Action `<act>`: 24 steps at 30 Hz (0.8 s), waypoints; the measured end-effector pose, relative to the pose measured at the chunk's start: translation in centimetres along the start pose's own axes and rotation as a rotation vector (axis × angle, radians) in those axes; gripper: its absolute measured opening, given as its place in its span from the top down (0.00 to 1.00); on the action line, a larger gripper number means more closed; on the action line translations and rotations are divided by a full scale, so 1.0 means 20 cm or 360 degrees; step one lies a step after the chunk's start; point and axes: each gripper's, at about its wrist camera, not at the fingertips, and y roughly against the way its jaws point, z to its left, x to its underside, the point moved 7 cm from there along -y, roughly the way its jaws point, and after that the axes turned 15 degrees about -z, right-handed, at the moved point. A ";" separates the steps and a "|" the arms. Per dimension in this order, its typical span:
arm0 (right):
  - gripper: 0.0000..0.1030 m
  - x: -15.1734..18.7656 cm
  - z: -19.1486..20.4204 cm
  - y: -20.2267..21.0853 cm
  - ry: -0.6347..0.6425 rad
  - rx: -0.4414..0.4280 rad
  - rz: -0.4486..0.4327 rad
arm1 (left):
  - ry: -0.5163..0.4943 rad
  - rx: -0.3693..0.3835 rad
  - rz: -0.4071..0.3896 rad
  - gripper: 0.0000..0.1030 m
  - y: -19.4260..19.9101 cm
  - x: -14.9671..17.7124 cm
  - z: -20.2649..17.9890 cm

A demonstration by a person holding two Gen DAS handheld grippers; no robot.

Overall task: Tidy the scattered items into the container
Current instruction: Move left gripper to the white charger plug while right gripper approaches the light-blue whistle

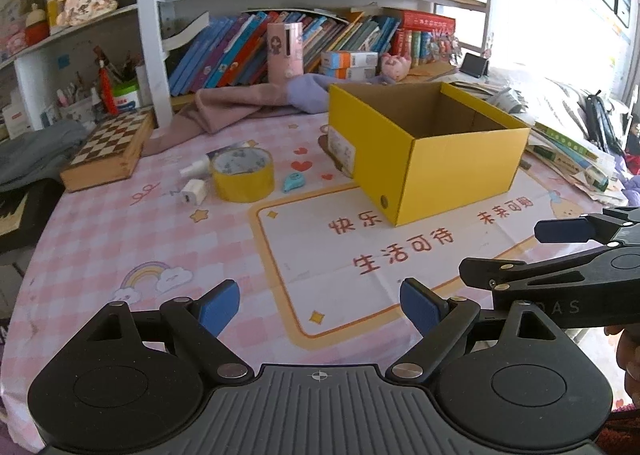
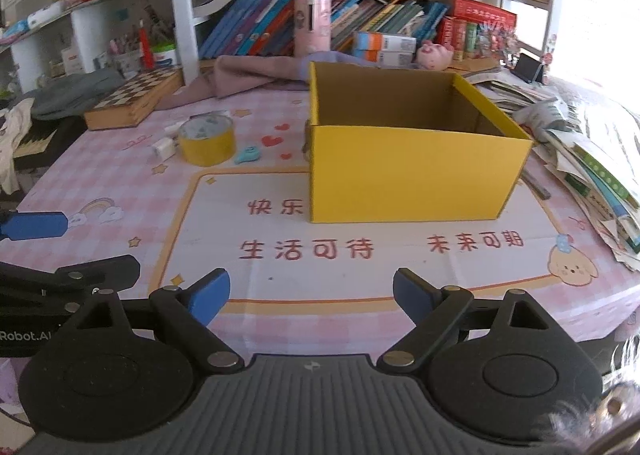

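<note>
Both grippers hovering, fingers spread wide and gripping nothing.

The tape roll, charger and blue gadget are lying left of the yellow box; crowded together, one could get nudged away.

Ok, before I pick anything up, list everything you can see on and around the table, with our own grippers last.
yellow box: 1, yellow outside and brown inside, open top, right of centre on the table
tape roll: 1, yellow, left of the box
charger plug: 1, white, left of the tape
small bottle: 1, white, lying behind the plug
correction tape: 1, light blue, between tape roll and box
chess box: 1, wooden, far left
cloth: 1, mauve, behind
tablecloth: 1, pink check
left gripper: 1, black with blue pads, open, near edge
right gripper: 1, same, open
</note>
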 end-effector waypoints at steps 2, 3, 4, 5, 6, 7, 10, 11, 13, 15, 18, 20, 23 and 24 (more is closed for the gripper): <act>0.14 0.00 0.03 -0.01 0.0016 -0.0023 0.0006 | 0.0012 -0.0026 0.0003 0.13 0.01 0.01 0.03; 0.14 0.00 0.05 -0.02 0.0021 -0.0038 0.0010 | 0.0022 -0.0040 0.0004 0.13 0.02 0.01 0.05; 0.14 0.00 0.06 -0.02 0.0024 -0.0054 0.0014 | 0.0032 -0.0055 0.0005 0.13 0.02 0.01 0.06; 0.14 0.00 0.08 -0.03 0.0030 -0.0071 0.0020 | 0.0040 -0.0069 0.0006 0.13 0.03 0.02 0.08; 0.14 0.00 0.09 -0.03 0.0037 -0.0086 0.0024 | 0.0050 -0.0086 0.0006 0.13 0.04 0.02 0.09; 0.14 -0.01 0.11 -0.04 0.0046 -0.0101 0.0028 | 0.0061 -0.0102 0.0007 0.13 0.04 0.02 0.11; 0.14 -0.01 0.16 -0.05 0.0070 -0.0148 0.0031 | 0.0087 -0.0146 0.0008 0.13 0.06 0.03 0.15; 0.14 -0.02 0.18 -0.06 0.0079 -0.0163 0.0032 | 0.0095 -0.0162 0.0008 0.13 0.07 0.03 0.17; 0.14 -0.03 0.21 -0.08 0.0100 -0.0193 0.0035 | 0.0114 -0.0196 0.0004 0.13 0.08 0.03 0.20; 0.14 -0.03 0.24 -0.08 0.0121 -0.0220 0.0032 | 0.0135 -0.0221 -0.0003 0.13 0.09 0.03 0.23; 0.14 -0.05 0.26 -0.10 0.0144 -0.0243 0.0020 | 0.0160 -0.0253 -0.0006 0.13 0.08 0.03 0.26; 0.16 -0.06 0.27 -0.11 0.0156 -0.0246 0.0009 | 0.0166 -0.0270 -0.0016 0.13 0.07 0.02 0.27; 0.19 -0.08 0.27 -0.15 0.0177 -0.0235 -0.0007 | 0.0168 -0.0292 -0.0033 0.13 0.05 0.01 0.29; 0.22 -0.09 0.27 -0.16 0.0178 -0.0237 -0.0012 | 0.0166 -0.0298 -0.0040 0.13 0.04 0.00 0.29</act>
